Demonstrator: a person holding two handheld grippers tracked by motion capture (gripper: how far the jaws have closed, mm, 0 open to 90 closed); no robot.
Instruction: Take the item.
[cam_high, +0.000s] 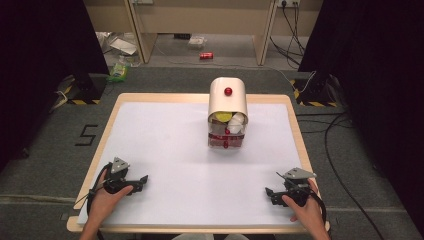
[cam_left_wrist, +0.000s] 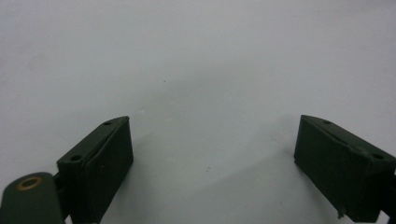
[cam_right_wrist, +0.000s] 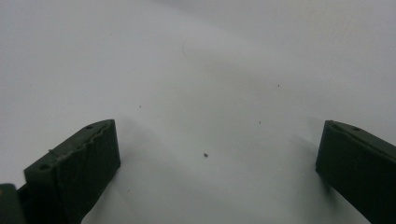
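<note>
High view: open grippers (cam_high: 144, 179) (cam_high: 268, 192) near table (cam_high: 165, 145) front edge.

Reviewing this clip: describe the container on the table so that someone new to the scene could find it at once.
Start at the white-topped table with its pale wooden rim. Toward its far edge, slightly right of centre, stands a small box with a cream lid, curved and raised, showing yellow and white items inside. It is the one thing standing on the table, marked by a red knob on the lid, well ahead of both grippers.

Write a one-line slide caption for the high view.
Two open grippers, left and right, rest on a white table facing a cream-lidded bin.
</note>
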